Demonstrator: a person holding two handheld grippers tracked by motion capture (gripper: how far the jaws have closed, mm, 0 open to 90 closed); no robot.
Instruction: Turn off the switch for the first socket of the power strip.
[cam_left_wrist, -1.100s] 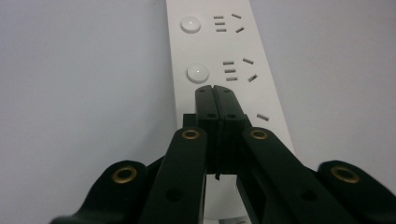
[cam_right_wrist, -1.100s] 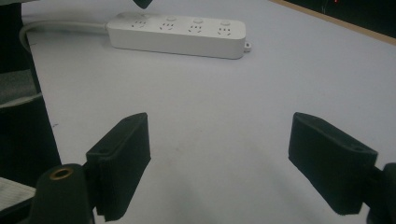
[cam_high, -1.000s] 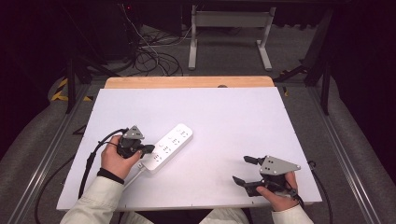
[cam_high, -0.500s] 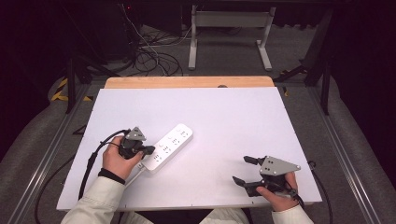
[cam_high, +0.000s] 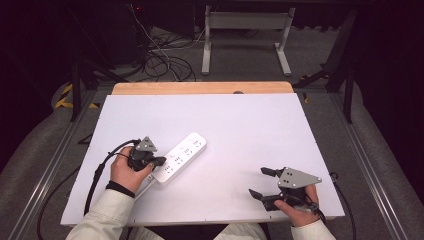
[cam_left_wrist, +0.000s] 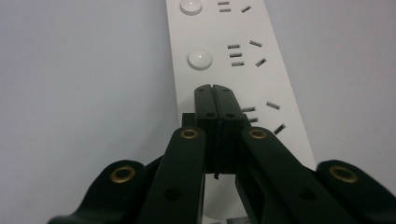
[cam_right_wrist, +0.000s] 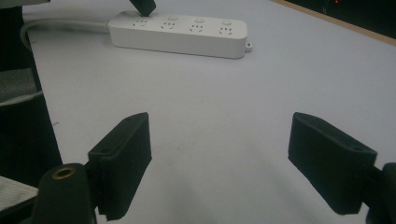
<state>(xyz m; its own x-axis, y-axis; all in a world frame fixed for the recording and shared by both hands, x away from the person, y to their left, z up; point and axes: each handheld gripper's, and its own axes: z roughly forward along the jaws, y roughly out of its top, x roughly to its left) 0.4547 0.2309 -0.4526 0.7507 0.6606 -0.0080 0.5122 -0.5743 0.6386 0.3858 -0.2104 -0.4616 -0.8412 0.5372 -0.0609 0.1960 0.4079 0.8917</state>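
A white power strip (cam_high: 181, 157) lies diagonally on the white table (cam_high: 240, 130), left of centre, with round buttons beside its sockets. My left gripper (cam_high: 159, 161) is shut, its closed tips resting over the strip's near end. In the left gripper view the two jaws are pressed together (cam_left_wrist: 215, 100) above the power strip (cam_left_wrist: 243, 70), near a button (cam_left_wrist: 200, 59). My right gripper (cam_high: 262, 182) is held open at the front right, nothing between its fingers. The right gripper view shows the power strip (cam_right_wrist: 180, 30) far ahead of the wide-open gripper (cam_right_wrist: 238, 158).
The strip's white cord (cam_right_wrist: 60, 23) runs off toward the person's left hand (cam_high: 125, 172). A black cable (cam_high: 97, 172) trails from the left gripper off the table's left side. A wooden edge (cam_high: 200, 88) borders the far side of the table.
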